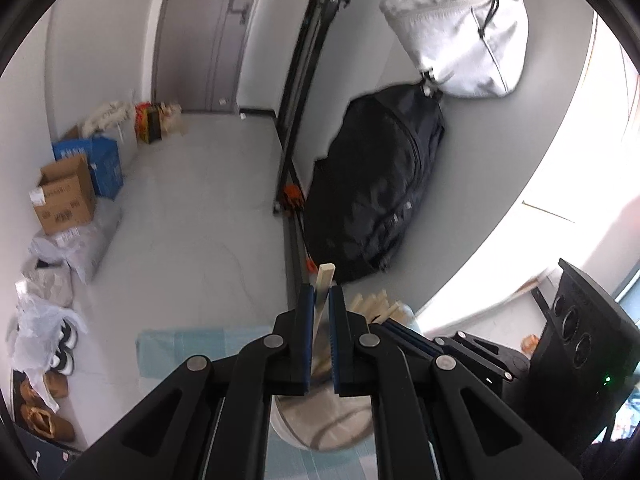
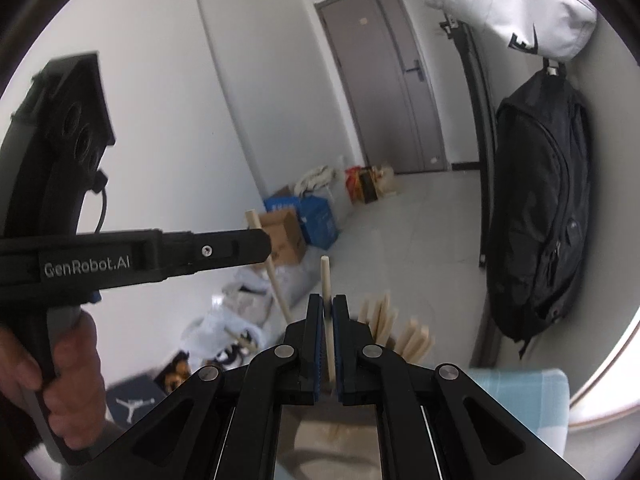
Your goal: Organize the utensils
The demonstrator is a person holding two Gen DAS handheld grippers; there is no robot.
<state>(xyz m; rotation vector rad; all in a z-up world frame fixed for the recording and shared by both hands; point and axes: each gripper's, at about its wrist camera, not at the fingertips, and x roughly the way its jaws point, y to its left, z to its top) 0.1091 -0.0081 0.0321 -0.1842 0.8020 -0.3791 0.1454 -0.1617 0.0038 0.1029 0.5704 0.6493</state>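
My left gripper (image 1: 320, 294) is shut on a pale wooden chopstick (image 1: 323, 280) that sticks up past its fingertips. My right gripper (image 2: 327, 302) is shut on another pale chopstick (image 2: 325, 280), also held upright. In the right wrist view the left gripper (image 2: 256, 246) shows at the left, with its chopstick (image 2: 276, 284) slanting down. Several more chopsticks (image 2: 384, 320) stand bunched in a holder just beyond the right gripper; they also show in the left wrist view (image 1: 376, 304). A pale round container (image 1: 320, 424) lies under the left gripper.
A light blue checked cloth (image 1: 180, 352) covers the table (image 2: 520, 400). A black backpack (image 1: 376, 192) and a white bag (image 1: 460, 28) hang on the wall. Cardboard boxes (image 1: 64, 196), bags and shoes line the floor at the left. A grey door (image 2: 392, 92) stands at the back.
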